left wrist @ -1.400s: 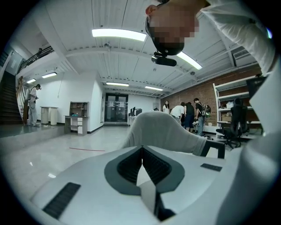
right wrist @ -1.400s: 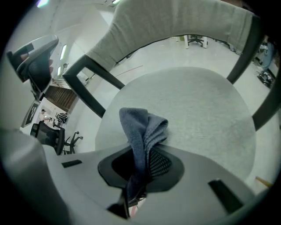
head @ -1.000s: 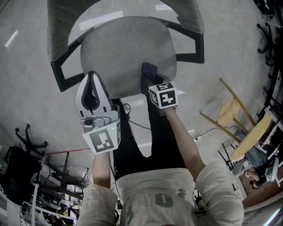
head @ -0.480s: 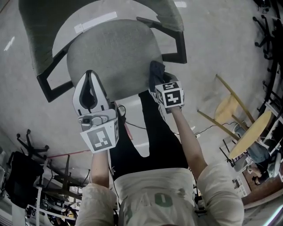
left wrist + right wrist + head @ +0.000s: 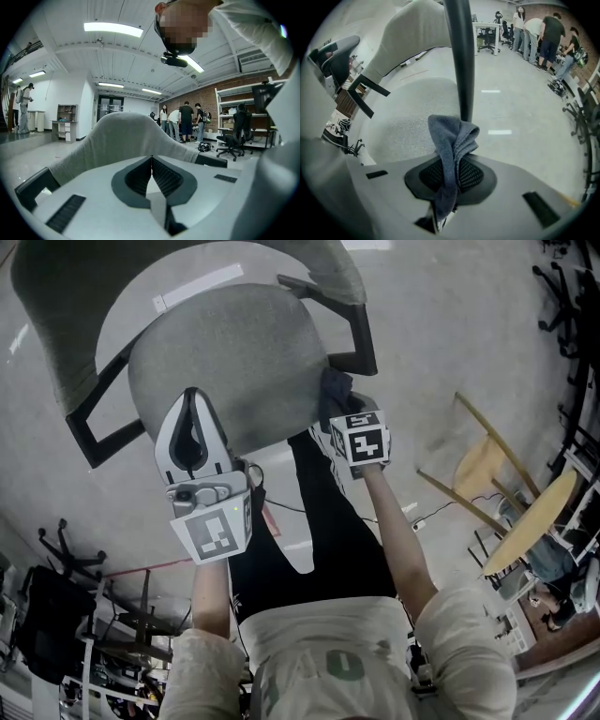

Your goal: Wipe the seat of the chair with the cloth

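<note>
1 cloth (image 5: 335, 390) at right edge of seat (image 5: 234, 352)

both arms reach forward from pale sleeves, the left forearm (image 5: 211, 592) and the right forearm (image 5: 394, 540) bare. the left claw (image 5: 194, 397) is held about level and points ahead, its jaws pressed together at the tips with nothing between them. the right claw (image 5: 336, 413) tips steeply downward, so from the head view little shows beyond its marker cube (image 5: 363, 442). its jaws are clamped on a blue-grey cloth (image 5: 452, 136), which bunches above them and trails down between them. the two claws sit side by side, apart.
</note>
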